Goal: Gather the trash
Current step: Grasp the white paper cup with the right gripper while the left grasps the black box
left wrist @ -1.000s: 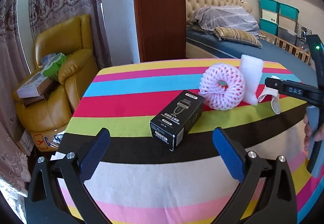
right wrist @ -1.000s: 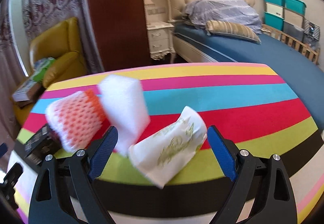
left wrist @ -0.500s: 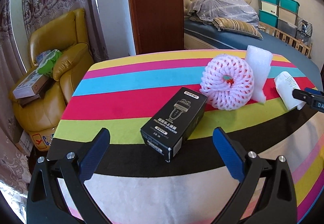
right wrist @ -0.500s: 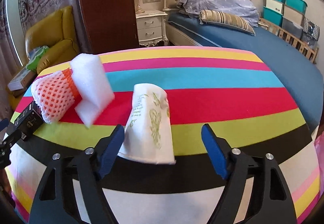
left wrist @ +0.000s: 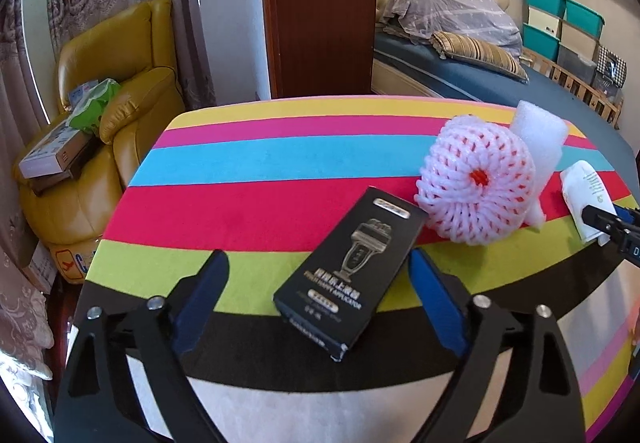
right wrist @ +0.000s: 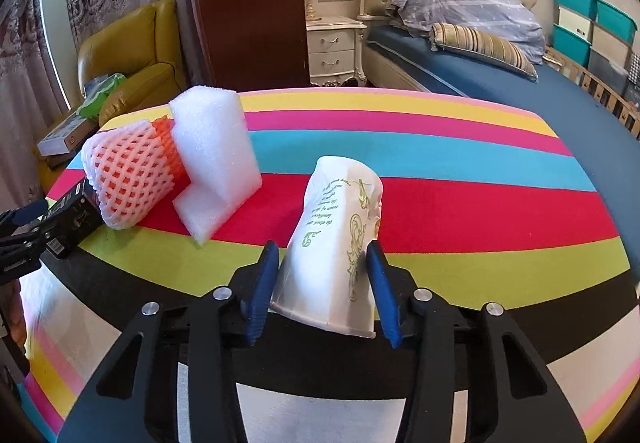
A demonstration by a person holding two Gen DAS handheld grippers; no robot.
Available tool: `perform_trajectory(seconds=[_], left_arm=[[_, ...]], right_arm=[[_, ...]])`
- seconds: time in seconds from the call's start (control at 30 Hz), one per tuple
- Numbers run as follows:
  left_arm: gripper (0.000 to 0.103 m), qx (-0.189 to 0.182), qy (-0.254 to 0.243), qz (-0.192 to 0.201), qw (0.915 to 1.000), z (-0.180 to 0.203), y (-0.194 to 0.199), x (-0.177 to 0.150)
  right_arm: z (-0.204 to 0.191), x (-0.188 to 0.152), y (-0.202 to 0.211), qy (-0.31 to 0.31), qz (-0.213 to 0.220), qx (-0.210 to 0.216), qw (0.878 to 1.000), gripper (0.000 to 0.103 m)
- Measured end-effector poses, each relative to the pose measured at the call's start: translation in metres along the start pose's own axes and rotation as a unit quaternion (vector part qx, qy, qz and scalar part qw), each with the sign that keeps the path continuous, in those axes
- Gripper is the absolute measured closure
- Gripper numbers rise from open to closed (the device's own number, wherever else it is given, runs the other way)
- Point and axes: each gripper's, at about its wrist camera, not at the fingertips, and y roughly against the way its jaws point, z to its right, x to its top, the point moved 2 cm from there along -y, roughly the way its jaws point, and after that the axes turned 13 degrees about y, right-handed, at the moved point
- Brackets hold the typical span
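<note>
Two grippers closing: right gripper [right wrist: 323,285] pinching the crumpled white paper cup [right wrist: 338,243] between blue pads, left gripper [left wrist: 318,297] wide, straddling the untouched black rectangular carton [left wrist: 352,269].

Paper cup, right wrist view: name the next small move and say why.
Probably finish closing the right hand-held gripper, then lift. Its jaws have just been closing around the paper cup, which lies on its side between the blue pads, seemingly touching both.

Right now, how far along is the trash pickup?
Nothing looks collected yet; no bin is in view. The right tool has just been closing on the paper cup, pads at its sides. The left tool has been closing around the black box, only one pad near. The foam net and foam block remain.
</note>
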Motion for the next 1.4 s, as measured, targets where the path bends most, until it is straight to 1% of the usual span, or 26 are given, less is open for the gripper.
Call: perform_trajectory(seconds=[0.03,0.07,0.1,0.13,0.17,0.27,0.37,0.5,0.63,0.7,0.8,0.87,1.07,1.2,1.4], left_arm=[[0.020,-0.001,-0.003,-0.003,1.0000,0.002,-0.001,0.000],[0.028,-0.004,-0.009,-0.009,0.9999,0.005,-0.003,0.000],[0.042,-0.009,-0.014,-0.013,0.9998,0.006,-0.005,-0.001],[0.049,-0.021,-0.017,-0.018,0.9995,0.009,-0.005,-0.002],[0.064,-0.028,-0.017,-0.020,0.9993,0.010,-0.005,-0.004],[0.065,-0.044,-0.013,-0.011,0.9989,0.016,0.005,-0.010],[0.065,-0.041,-0.007,0.005,0.9991,0.019,0.018,-0.019],[0.065,-0.038,0.006,0.018,0.9991,0.022,0.035,-0.036],[0.065,-0.046,0.017,0.024,0.9985,0.026,0.053,-0.054],[0.065,-0.048,0.018,0.033,0.9981,0.029,0.065,-0.063],[0.065,-0.065,0.019,0.040,0.9969,0.036,0.085,-0.077],[0.065,-0.067,0.016,0.047,0.9965,0.041,0.095,-0.086],[0.065,-0.096,0.020,0.060,0.9934,0.061,0.125,-0.113],[0.065,-0.111,0.025,0.080,0.9904,0.075,0.143,-0.126],[0.065,-0.131,0.018,0.096,0.9866,0.098,0.162,-0.143]], right_arm=[[-0.001,0.000,0.000,0.004,-0.002,0.000,1.000,0.060],[-0.003,0.001,-0.001,0.007,-0.003,-0.002,1.000,0.060],[-0.005,0.001,-0.001,0.011,-0.003,-0.005,1.000,0.060],[-0.006,0.001,0.000,0.015,-0.004,-0.006,1.000,0.061],[-0.007,0.001,0.000,0.017,-0.004,-0.006,1.000,0.062],[-0.009,0.002,0.000,0.024,-0.003,-0.007,1.000,0.064],[-0.010,0.002,0.000,0.029,-0.003,-0.007,1.000,0.064],[-0.007,0.001,0.001,0.020,0.000,0.007,1.000,0.066],[-0.010,-0.006,0.010,0.021,0.003,0.019,1.000,0.066],[-0.014,-0.012,0.022,0.022,0.008,0.029,0.999,0.066],[-0.024,-0.024,0.046,0.035,0.025,0.042,0.998,0.066],[-0.029,-0.032,0.064,0.044,0.038,0.044,0.997,0.066],[-0.043,-0.058,0.107,0.060,0.073,0.056,0.994,0.066],[-0.048,-0.077,0.128,0.066,0.088,0.055,0.992,0.066],[-0.037,-0.103,0.155,0.053,0.107,0.048,0.992,0.066]])
